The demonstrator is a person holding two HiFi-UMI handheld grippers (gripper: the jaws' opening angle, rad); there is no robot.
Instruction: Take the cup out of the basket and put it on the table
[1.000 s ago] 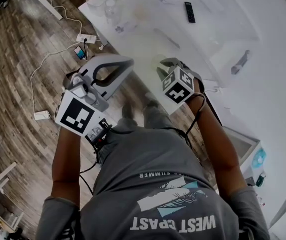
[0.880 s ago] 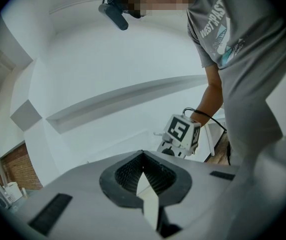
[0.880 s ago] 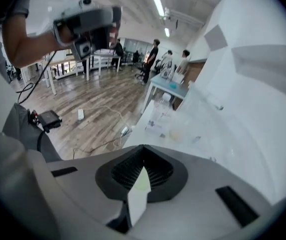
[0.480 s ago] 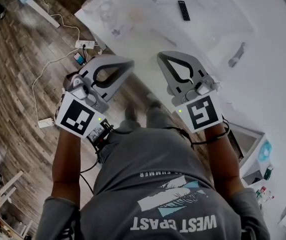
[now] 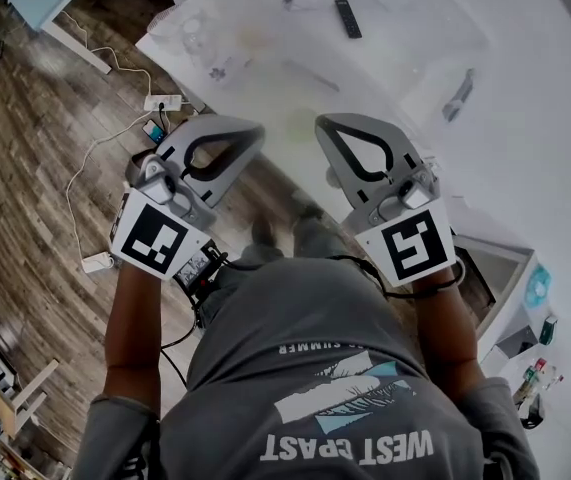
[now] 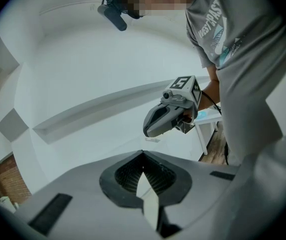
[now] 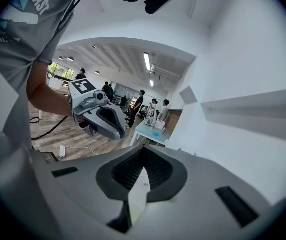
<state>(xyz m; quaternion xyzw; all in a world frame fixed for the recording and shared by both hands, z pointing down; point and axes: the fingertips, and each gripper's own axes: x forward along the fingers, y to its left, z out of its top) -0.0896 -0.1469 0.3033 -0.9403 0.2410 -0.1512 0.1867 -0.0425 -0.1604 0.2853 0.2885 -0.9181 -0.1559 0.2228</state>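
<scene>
Grey right gripper, sideways a second ago, now points forward beside the left gripper, both with jaws together and empty over the white table; no cup or basket is visible, so pickup has not begun.

Two tools are in view, the left tool and the right tool; one white desk bears one black remote; the wooden floor bears one white power strip and one white adapter; at least four people stand far off.
</scene>
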